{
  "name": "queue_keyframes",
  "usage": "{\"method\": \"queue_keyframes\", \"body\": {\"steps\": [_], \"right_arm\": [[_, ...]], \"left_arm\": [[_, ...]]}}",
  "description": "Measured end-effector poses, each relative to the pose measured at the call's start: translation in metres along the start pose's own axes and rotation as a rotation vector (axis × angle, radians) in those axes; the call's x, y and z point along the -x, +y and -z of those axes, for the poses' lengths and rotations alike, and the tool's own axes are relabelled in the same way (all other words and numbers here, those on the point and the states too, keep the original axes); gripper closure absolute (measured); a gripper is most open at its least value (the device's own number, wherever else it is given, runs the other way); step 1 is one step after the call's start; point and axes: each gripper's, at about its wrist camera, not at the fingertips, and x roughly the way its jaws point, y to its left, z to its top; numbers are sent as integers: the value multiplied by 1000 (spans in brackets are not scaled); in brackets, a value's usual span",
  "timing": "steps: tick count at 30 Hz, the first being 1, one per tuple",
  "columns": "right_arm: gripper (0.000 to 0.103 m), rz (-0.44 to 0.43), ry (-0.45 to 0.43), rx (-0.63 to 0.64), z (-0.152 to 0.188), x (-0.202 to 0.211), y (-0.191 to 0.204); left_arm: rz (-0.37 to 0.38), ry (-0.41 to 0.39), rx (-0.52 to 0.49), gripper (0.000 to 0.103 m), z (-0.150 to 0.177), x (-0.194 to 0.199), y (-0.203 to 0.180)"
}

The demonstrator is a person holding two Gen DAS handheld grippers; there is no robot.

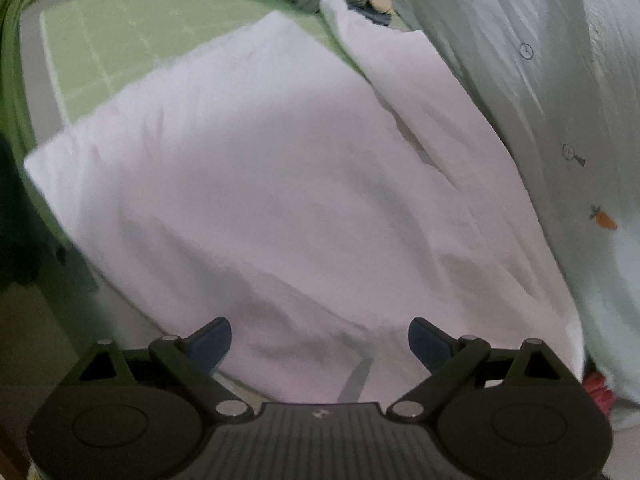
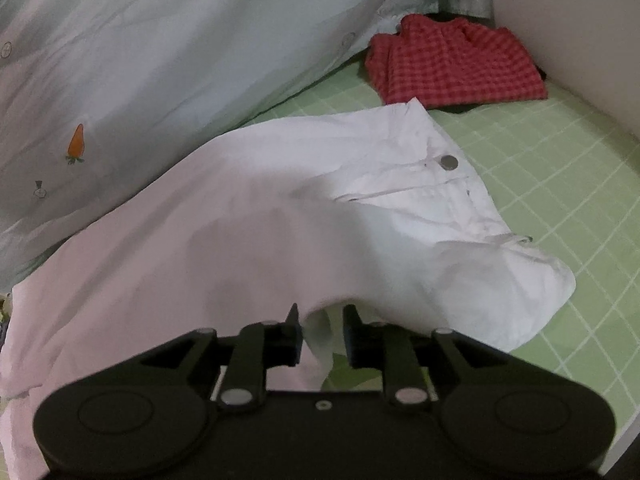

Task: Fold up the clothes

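White trousers [image 1: 260, 200] lie spread on a green checked sheet [image 1: 120, 40], one layer folded over another. My left gripper [image 1: 320, 328] hovers just over their near edge, jaws wide apart with nothing between them. In the right wrist view the trousers [image 2: 280, 208] show their waistband and a metal button [image 2: 448, 162] at the right. My right gripper [image 2: 322, 312] sits at a raised fold of the white cloth. Its jaws stand a narrow gap apart, with the fold loose between them and a bit of green sheet visible under it.
A pale quilt with carrot prints [image 2: 160, 60] is bunched along one side of the trousers, also seen as the quilt [image 1: 560, 100]. A folded red checked garment [image 2: 456, 68] lies beyond the waistband by a white wall [image 2: 560, 20]. Green sheet [image 2: 560, 200] lies bare at the right.
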Motion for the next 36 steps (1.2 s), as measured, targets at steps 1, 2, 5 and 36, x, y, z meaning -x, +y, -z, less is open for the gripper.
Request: {"method": "queue_keyframes", "body": {"steps": [1, 2, 5, 36], "right_arm": [[80, -3, 5, -2, 0, -1, 0], [80, -6, 11, -1, 0, -3, -1], [80, -12, 22, 14, 1, -6, 0], [54, 3, 26, -37, 13, -6, 3]], "left_arm": [[2, 9, 11, 8, 1, 0, 1], [8, 18, 26, 8, 3, -1, 2], [50, 45, 104, 8, 7, -3, 11], [91, -82, 334, 17, -38, -2, 43]]}}
